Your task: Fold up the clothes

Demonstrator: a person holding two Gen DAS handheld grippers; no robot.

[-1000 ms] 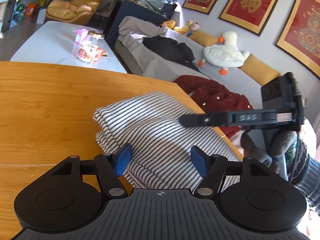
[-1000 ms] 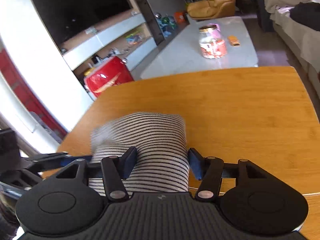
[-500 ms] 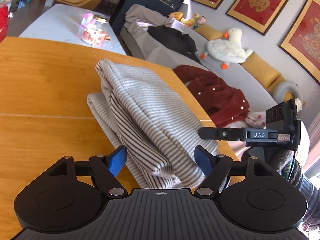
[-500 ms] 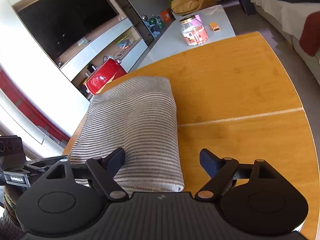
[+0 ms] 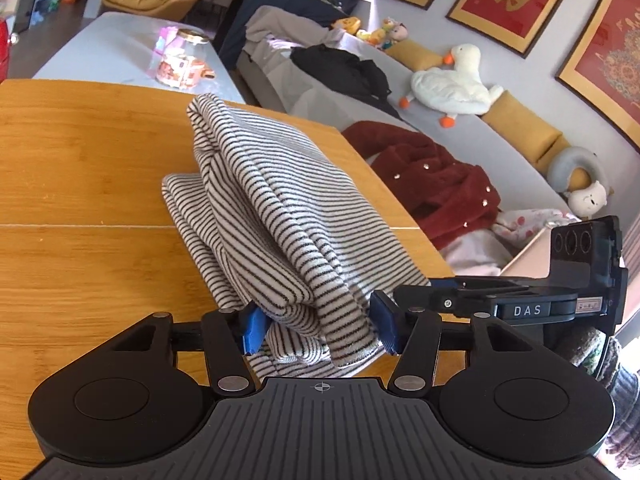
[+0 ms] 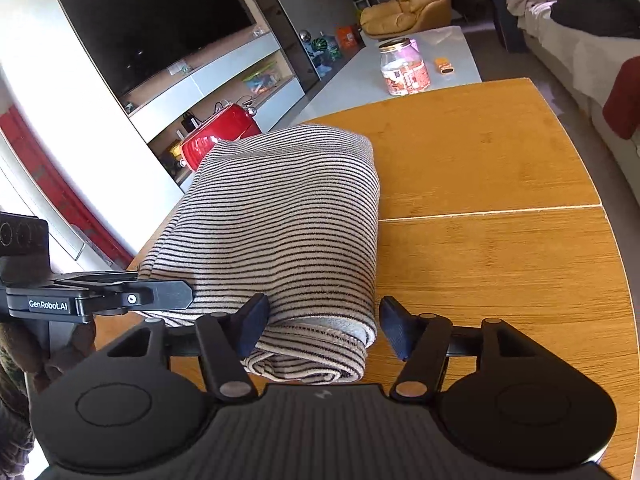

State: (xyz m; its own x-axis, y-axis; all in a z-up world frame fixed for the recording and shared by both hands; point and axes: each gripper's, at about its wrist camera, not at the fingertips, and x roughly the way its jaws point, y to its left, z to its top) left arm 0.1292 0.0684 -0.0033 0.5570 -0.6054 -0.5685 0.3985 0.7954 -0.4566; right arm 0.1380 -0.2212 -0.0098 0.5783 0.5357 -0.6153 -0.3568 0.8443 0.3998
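Since a second ago, the striped garment [image 5: 280, 216] has gone from a flat bundle to a doubled-over fold rising in a ridge on the wooden table [image 5: 80, 168], its near edge between both tools. Your left gripper [image 5: 316, 330] has just been closing, and its blue pads [image 5: 252, 328] now press the thick folded end. Your right gripper [image 6: 322, 330] has also been narrowing, yet its right finger stands just clear of the cloth, so it holds nothing. Beyond the garment, a jar [image 6: 404, 66] sits on the pale table. The fold looks nearly finished and ready for squaring.
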